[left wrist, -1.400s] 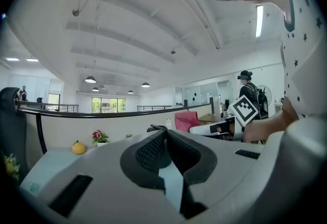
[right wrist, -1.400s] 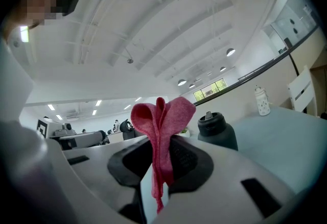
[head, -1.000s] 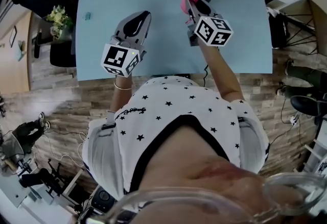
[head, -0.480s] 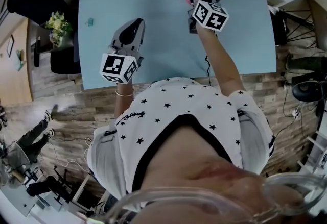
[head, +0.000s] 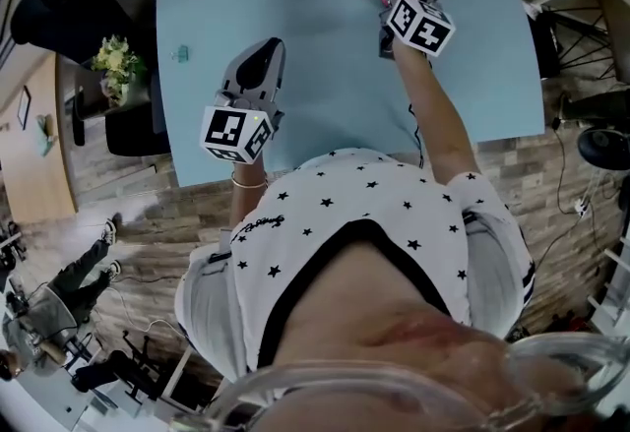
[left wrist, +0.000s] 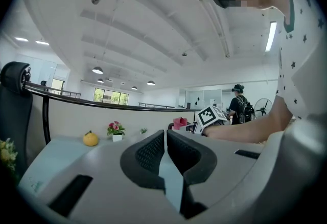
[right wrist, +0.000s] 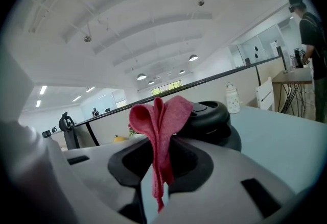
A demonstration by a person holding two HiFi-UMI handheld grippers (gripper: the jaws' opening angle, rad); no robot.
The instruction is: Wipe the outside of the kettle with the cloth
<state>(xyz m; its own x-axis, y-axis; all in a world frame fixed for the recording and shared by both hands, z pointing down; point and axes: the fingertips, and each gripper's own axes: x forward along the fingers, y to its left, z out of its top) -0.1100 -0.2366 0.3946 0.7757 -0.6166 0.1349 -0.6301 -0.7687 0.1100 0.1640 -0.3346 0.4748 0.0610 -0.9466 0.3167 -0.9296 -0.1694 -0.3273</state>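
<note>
Black kettle (right wrist: 213, 116) is standing free on the light-blue table (head: 325, 46), and nothing is bracing it. Judgement: a hard sideways push w/ the cloth could slide or tip it, esp. if it's empty. The pink cloth (right wrist: 159, 121) is only being pinched by a thin folded strip, so dragging it over the kettle wall could pull it out. The hard jaw tips could also knock the body if the cloth bunch isn't leading.

The kettle is sitting just beyond the right gripper (right wrist: 161, 162) tips, slightly to their right, w/ its domed lid about level w/ the cloth's top. Cloth is touching or almost touching the kettle's near side; can't tell which.

Right gripper is clamping the cloth: jaws closed on the strip, loose folds fanning out above the tips, a tail hanging down btwn them.

Left gripper (left wrist: 166, 149) is hovering well apart to the right gripper's left, jaws nearly together, nothing in them. Beyond its tips, at the table's far edge, are a yellow-orange fruit (left wrist: 91, 139) and a small flower pot (left wrist: 116, 130).
</note>
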